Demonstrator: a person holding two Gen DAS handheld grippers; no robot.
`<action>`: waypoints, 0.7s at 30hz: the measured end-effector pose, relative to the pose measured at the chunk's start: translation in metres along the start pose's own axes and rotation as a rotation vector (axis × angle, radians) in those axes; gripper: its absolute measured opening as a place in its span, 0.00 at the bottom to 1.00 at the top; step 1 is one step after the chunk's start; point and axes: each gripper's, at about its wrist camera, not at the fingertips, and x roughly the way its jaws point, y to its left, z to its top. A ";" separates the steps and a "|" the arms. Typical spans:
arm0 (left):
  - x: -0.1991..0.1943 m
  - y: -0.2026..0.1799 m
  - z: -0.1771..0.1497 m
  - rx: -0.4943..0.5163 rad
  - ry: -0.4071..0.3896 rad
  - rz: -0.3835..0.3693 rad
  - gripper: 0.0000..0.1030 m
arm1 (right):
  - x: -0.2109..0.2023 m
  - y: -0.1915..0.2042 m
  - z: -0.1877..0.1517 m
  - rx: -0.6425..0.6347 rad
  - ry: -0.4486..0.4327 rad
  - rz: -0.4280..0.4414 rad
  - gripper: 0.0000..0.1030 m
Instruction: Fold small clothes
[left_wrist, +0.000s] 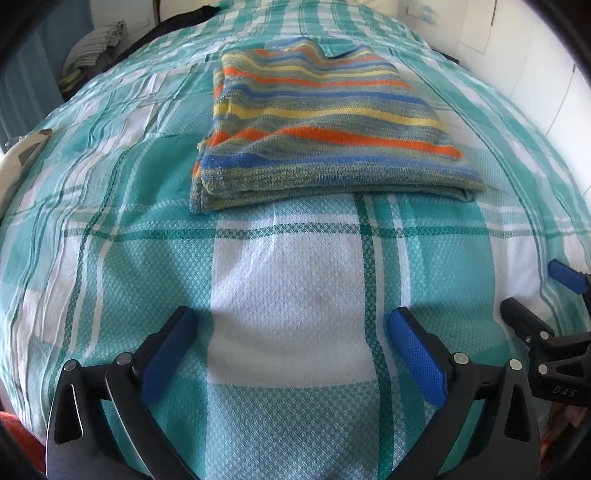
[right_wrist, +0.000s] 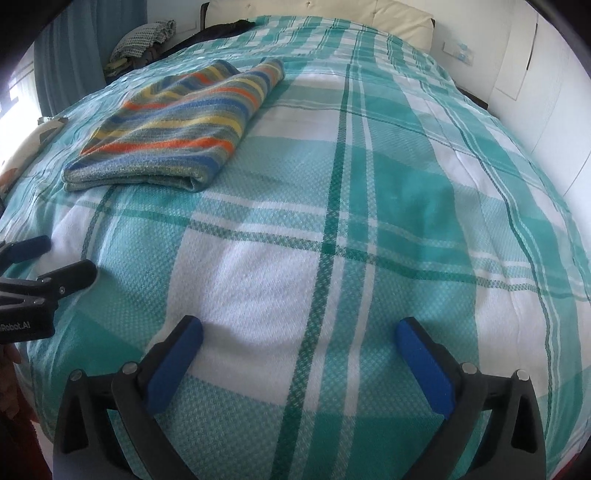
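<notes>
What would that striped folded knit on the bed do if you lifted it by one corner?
The striped knit would probably droop and unfold: its stacked layers lie loose at the near edge, with nothing pinning them. It looks soft and light for its size, sagging gently into the checked bedspread. Its fuzzy weave likely grips rather than slips.

Matt knitted striped garment (left_wrist: 325, 122) on a textured woven checked bedspread (left_wrist: 295, 266)
</notes>
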 end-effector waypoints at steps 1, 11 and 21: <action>0.001 -0.001 0.000 0.003 0.002 -0.002 1.00 | 0.000 0.000 0.000 -0.002 0.003 -0.001 1.00; -0.003 0.002 0.008 0.005 0.044 -0.039 1.00 | 0.001 0.001 0.001 -0.001 0.011 0.004 1.00; -0.039 0.106 0.104 -0.246 -0.136 -0.337 0.97 | -0.016 -0.058 0.052 0.248 -0.045 0.413 0.99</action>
